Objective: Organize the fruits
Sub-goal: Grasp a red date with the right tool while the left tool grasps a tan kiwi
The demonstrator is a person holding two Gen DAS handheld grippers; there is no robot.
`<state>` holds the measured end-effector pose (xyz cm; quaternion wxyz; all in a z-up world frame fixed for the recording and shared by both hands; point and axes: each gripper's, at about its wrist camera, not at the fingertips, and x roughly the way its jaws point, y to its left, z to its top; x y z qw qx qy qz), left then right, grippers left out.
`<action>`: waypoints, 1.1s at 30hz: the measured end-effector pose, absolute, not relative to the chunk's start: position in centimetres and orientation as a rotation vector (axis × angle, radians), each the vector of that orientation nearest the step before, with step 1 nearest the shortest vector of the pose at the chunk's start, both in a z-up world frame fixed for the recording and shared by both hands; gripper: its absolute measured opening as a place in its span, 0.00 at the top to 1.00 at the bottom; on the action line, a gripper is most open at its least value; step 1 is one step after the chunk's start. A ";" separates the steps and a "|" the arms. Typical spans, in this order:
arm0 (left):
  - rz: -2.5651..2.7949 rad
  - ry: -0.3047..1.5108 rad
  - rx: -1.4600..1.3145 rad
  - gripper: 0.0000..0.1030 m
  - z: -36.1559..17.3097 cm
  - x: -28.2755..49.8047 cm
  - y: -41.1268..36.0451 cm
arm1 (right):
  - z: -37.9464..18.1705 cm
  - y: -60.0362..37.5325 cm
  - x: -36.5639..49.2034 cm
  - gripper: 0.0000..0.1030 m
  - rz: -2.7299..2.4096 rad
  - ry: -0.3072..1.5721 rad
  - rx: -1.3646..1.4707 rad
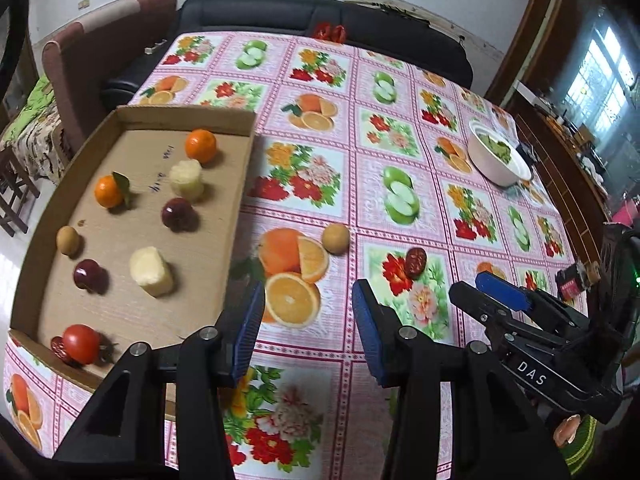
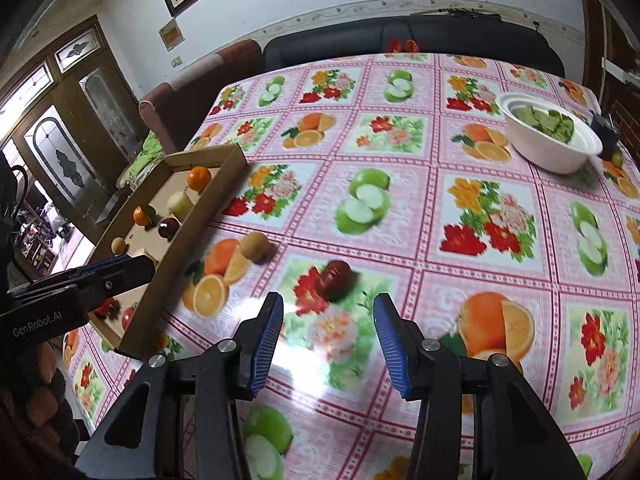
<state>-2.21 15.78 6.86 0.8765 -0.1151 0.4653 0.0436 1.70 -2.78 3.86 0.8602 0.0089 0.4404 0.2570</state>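
A cardboard tray [image 1: 242, 184] [image 2: 200, 224] on the left of the table holds two oranges [image 1: 200, 144], two pale cut chunks [image 1: 152, 271], two dark red fruits [image 1: 178, 214], a brown longan [image 1: 67, 240] and a tomato [image 1: 81, 343]. On the tablecloth lie a second longan [image 1: 336, 239] [image 2: 256, 246] and a red date [image 1: 416, 262] [image 2: 334, 276]. My left gripper [image 1: 308, 312] [image 2: 144, 266] is open and empty beside the tray's right wall, short of the loose longan. My right gripper [image 2: 329, 320] [image 1: 468, 286] is open and empty, with the date just ahead of its fingertips.
A white bowl [image 1: 486, 160] [image 2: 532, 152] with green contents stands at the far right of the table. A dark sofa [image 1: 320, 16] and a brown armchair [image 1: 80, 60] border the far edge. The fruit-printed tablecloth [image 2: 400, 140] covers the whole table.
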 end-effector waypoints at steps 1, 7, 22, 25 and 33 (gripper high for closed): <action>0.086 0.973 -0.237 0.58 6.7 -2.2 15.5 | 3.7 -2.9 1.6 0.53 0.537 0.927 0.016; 0.065 0.994 -0.222 0.58 5.5 -1.4 14.7 | 2.7 -2.1 2.0 0.53 0.537 0.939 -0.014; 0.021 1.044 -0.177 0.58 3.2 3.1 13.6 | 0.3 0.4 5.5 0.75 0.518 0.939 -0.082; 0.028 1.071 -0.162 0.58 2.1 4.9 13.1 | 1.4 -1.2 5.3 0.75 0.500 0.906 -0.035; 0.046 1.048 -0.115 0.76 0.6 7.0 12.2 | 2.9 -4.0 4.3 0.75 0.507 0.887 0.038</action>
